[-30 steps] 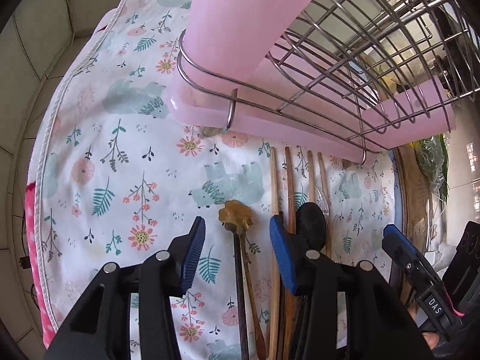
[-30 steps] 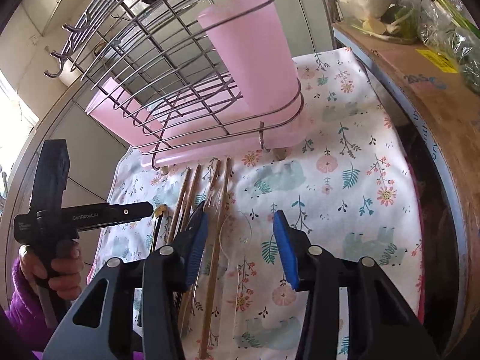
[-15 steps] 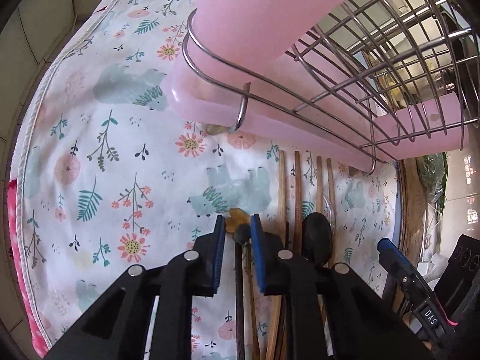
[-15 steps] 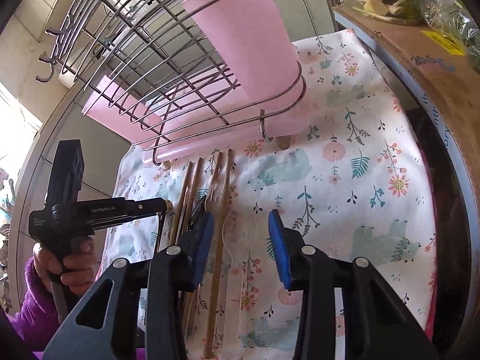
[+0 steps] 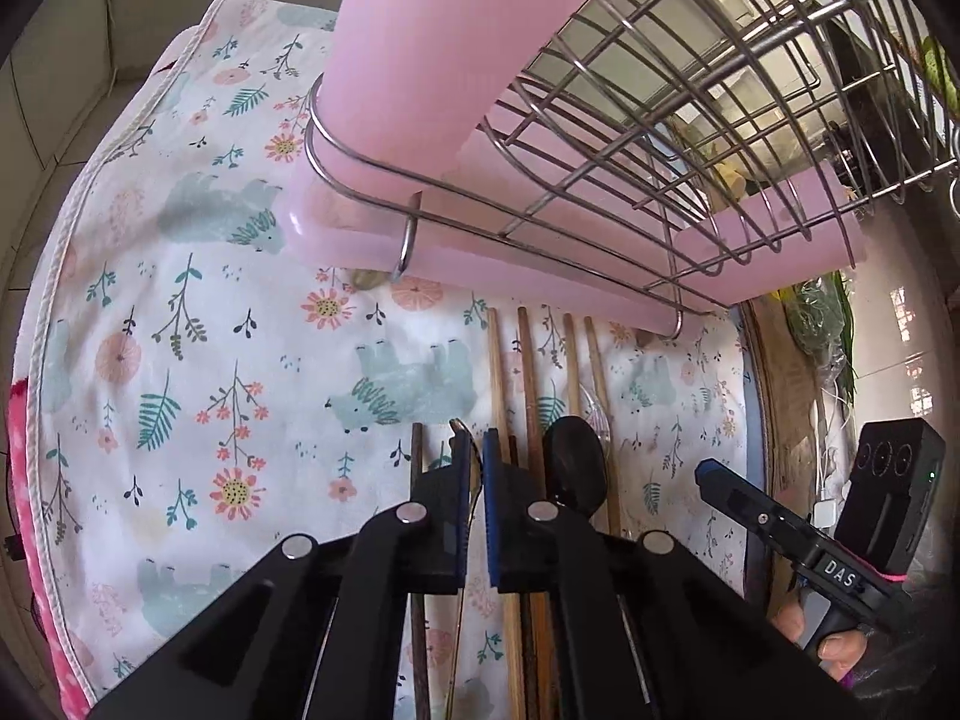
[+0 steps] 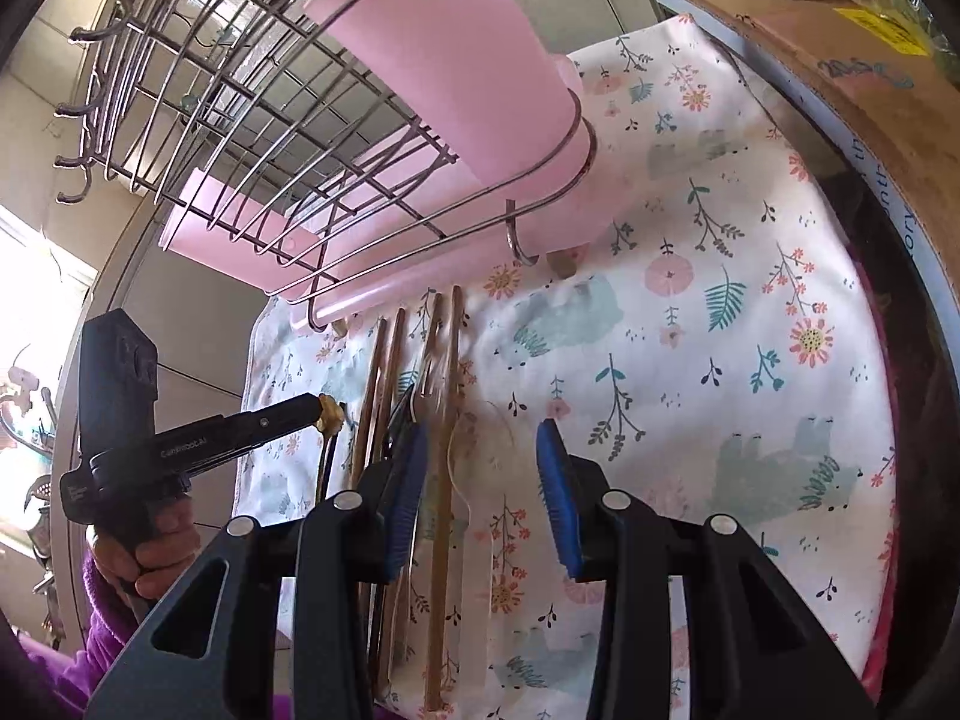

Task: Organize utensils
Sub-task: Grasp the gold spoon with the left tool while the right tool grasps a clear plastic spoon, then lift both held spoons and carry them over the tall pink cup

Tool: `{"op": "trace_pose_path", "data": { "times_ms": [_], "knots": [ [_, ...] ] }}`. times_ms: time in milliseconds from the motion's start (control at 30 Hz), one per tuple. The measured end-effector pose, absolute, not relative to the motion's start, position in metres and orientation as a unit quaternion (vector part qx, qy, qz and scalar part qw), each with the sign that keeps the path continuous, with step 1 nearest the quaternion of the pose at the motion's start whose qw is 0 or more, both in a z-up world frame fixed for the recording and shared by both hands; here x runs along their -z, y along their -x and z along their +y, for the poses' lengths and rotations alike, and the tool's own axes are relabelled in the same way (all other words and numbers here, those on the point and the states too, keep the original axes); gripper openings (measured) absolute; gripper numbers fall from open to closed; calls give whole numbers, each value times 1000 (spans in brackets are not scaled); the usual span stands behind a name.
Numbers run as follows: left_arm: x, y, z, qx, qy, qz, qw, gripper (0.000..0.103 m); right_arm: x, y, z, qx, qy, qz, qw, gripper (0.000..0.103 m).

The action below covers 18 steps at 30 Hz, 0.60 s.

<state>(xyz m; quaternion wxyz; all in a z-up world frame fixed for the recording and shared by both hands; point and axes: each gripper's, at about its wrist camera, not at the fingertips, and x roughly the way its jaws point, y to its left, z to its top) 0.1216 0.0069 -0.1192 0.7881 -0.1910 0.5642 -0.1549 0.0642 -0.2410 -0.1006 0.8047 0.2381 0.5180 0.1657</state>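
Pinching gold-tipped spoon [image 5: 474,480], left gripper [image 5: 474,462] nearly closed; right gripper [image 6: 483,480] wide open, empty, above clear spoon [image 6: 480,450].

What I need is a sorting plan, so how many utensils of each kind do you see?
Light wooden chopsticks: 4
Dark stick: 1
Black spoon: 1
Clear plastic spoon: 1
Clear plastic fork, blurred: 1
Gold-headed utensil, held in the left gripper: 1
Total: 9 visible; the grippers may hide more.
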Motion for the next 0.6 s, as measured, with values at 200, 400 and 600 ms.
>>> {"op": "trace_pose_path", "data": {
  "times_ms": [200, 400, 600],
  "knots": [
    [103, -114, 17, 173, 197, 546, 795, 1, 120, -76, -235, -168, -239, 547, 784, 38],
    [93, -110, 32, 176, 210, 540, 796, 1, 135, -84, -215, -170, -210, 567, 778, 23],
    [88, -105, 32, 181, 209, 529, 802, 1, 132, -79, -214, -169, -206, 553, 790, 3]
  ]
}}
